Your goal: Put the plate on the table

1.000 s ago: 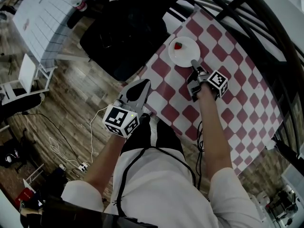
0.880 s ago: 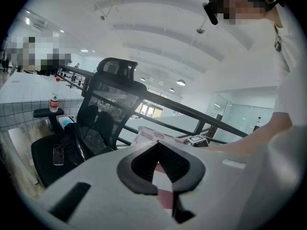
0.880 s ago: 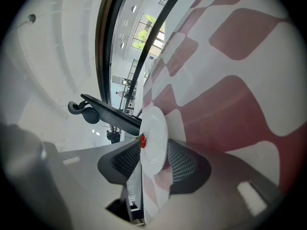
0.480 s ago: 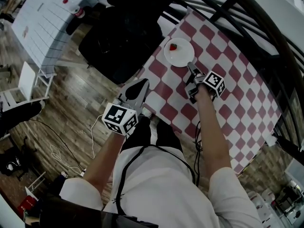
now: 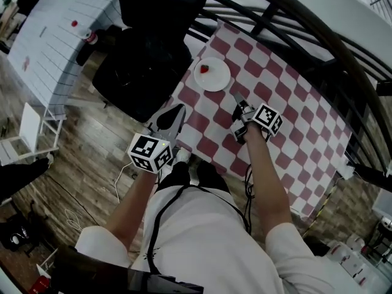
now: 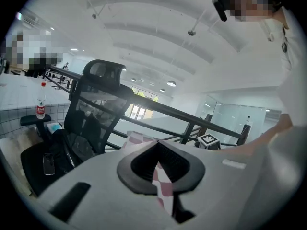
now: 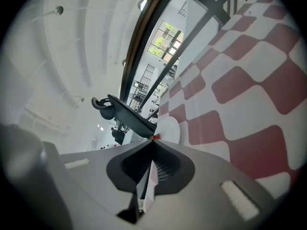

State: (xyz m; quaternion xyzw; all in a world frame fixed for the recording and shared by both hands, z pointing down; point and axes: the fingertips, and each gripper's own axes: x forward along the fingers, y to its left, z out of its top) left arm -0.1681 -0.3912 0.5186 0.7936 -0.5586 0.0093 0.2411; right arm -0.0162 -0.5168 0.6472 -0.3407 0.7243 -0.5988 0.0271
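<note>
A white plate (image 5: 212, 74) with a strawberry (image 5: 204, 68) on it rests on the red-and-white checked table (image 5: 288, 121), near its far left corner. My right gripper (image 5: 236, 99) hovers over the cloth a short way nearer than the plate, apart from it, shut and empty. From the right gripper view, the plate (image 7: 169, 130) and strawberry (image 7: 154, 137) lie just beyond the closed tips of the right gripper (image 7: 152, 145). My left gripper (image 5: 179, 107) hangs at the table's left edge, also shut on nothing. In its own view the left gripper (image 6: 158, 145) shows its tips meeting.
A black office chair (image 5: 144, 48) stands left of the table, close to the plate's corner. A dark railing (image 5: 294, 17) runs behind the table. A white tiled counter (image 5: 55, 35) with a bottle (image 5: 90, 37) is at far left. Cables (image 5: 119, 176) lie on the wooden floor.
My right gripper has drawn back from the plate's rim toward me, leaving the plate on the cloth. The left gripper has hardly moved. The head view has shifted.
</note>
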